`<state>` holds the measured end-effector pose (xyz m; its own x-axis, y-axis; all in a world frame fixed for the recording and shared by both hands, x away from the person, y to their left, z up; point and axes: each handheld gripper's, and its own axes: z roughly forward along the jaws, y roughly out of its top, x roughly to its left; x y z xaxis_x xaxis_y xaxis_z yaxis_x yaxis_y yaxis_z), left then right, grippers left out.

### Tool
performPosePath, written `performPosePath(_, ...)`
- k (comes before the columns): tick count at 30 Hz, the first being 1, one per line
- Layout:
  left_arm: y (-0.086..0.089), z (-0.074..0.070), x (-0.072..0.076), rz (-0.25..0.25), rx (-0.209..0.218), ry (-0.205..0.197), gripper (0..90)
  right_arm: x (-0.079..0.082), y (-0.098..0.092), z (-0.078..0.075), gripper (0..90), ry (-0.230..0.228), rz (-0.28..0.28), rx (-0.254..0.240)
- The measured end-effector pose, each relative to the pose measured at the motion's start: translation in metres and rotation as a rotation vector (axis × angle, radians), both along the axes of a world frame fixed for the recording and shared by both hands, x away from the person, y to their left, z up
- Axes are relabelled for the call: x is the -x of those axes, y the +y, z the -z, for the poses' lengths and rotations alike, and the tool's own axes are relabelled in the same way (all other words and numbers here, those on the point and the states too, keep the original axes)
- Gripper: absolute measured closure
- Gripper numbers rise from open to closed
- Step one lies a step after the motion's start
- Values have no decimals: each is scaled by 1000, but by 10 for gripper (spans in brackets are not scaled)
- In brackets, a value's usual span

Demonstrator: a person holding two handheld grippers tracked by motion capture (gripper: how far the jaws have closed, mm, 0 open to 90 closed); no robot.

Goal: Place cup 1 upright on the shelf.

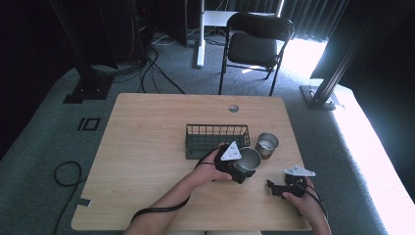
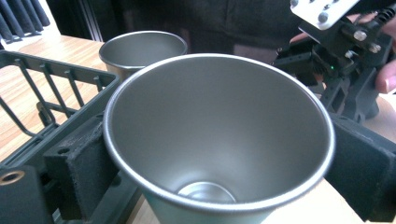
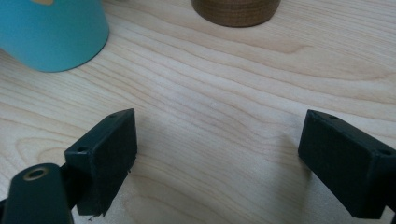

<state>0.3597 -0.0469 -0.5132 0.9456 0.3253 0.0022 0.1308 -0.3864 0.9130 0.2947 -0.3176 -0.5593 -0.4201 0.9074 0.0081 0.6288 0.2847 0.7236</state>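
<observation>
A metal cup [image 1: 250, 157] with a teal outside stands just in front of the dark wire basket [image 1: 217, 141], and my left gripper [image 1: 246, 165] is shut on it. In the left gripper view the cup's open mouth [image 2: 219, 116] sits between my two black pads [image 2: 77, 168], one on each side of its wall. A second metal cup [image 1: 267, 145] stands to the right of the basket. My right gripper [image 1: 274, 188] is open low over the wood near the front right. Its jaws [image 3: 219, 154] are wide apart with nothing between them.
The right gripper view has the teal cup's base [image 3: 46, 32] at the upper left and a brown cup base [image 3: 236, 11] at the top. The basket's rim [image 2: 51, 84] is beside the held cup. A folding chair [image 1: 254, 44] stands beyond the table.
</observation>
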Motion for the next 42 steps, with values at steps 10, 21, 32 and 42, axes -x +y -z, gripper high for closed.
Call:
performPosePath(10, -11, 4, 3, -16, 4, -16, 131, 0, 0, 0, 113, 0, 0, -1)
performPosePath(21, -12, -4, 4, -5, 27, -5, 135, 0, 0, 0, 113, -1, 0, 0)
performPosePath(32, -4, -26, 6, 4, 74, 9, 134, 0, 0, 0, 113, 0, 0, 0)
performPosePath(42, 3, -45, 8, -3, 102, -14, 134, 0, 0, 0, 113, -1, -1, 1)
